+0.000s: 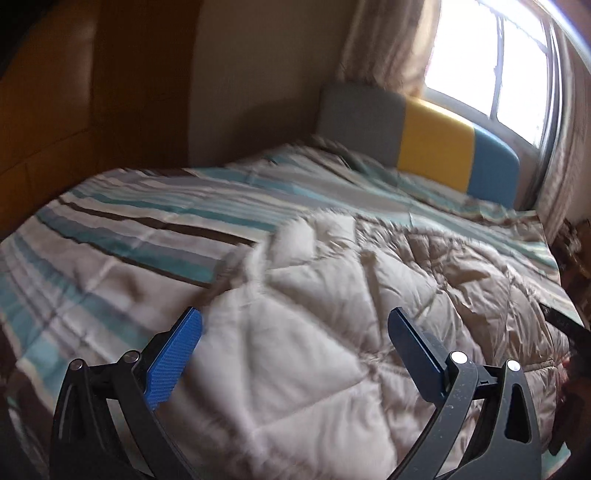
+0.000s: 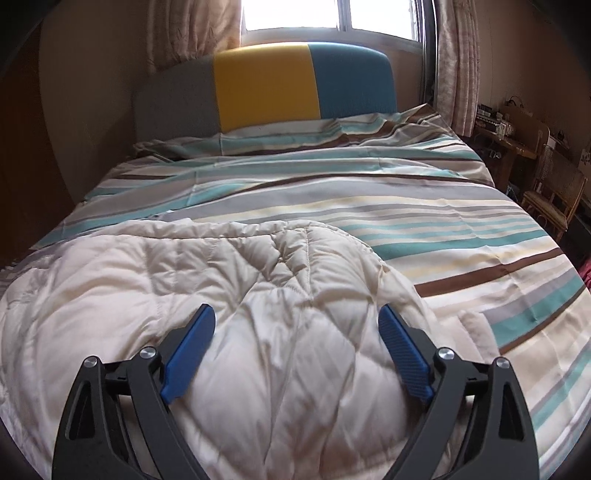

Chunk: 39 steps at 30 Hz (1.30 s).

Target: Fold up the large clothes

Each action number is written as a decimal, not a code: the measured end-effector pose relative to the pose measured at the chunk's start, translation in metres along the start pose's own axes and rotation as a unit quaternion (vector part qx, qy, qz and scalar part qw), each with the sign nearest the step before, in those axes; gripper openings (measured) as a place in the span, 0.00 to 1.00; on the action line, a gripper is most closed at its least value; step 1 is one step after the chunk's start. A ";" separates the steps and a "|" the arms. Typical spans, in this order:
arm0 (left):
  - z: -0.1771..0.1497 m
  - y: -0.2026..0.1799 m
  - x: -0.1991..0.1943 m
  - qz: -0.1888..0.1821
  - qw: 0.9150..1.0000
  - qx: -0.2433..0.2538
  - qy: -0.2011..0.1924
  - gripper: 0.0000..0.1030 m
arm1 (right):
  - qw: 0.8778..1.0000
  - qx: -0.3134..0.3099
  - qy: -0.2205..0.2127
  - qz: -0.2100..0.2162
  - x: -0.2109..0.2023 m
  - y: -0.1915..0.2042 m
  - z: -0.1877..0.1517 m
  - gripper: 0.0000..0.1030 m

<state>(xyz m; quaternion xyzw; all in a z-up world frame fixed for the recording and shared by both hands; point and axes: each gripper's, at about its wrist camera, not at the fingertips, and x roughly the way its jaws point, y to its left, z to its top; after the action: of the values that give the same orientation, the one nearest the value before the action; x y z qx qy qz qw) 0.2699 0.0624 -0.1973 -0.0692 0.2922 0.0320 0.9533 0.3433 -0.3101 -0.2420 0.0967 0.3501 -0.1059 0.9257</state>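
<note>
Across the room: bed with teal, brown and cream striped cotton cover point(image 2: 424, 221); padded grey, yellow and blue headboard point(image 2: 266, 92) at far end under bright curtained window point(image 2: 332, 14). Near left: cream quilted puffy comforter point(image 2: 240, 295), rumpled, diamond-stitched. Left gripper point(image 1: 295, 325) and right gripper point(image 2: 297, 321), blue ribbed pads, jaws wide apart over comforter, gripping nothing.

Quilt point(image 2: 258, 280) on bed point(image 2: 424, 206), headboard point(image 2: 266, 92) behind.
</note>
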 end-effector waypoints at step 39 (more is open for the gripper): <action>-0.077 0.052 -0.026 -0.092 0.970 -0.221 0.028 0.86 | 0.981 -0.095 0.047 0.161 -0.054 0.086 -0.098 0.14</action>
<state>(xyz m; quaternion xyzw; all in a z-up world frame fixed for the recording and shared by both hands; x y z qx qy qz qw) 0.2008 0.1017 -0.2520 -0.3058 0.2968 0.0057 0.9046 0.2654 -0.1962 -0.2692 0.0686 0.3818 0.0829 0.9179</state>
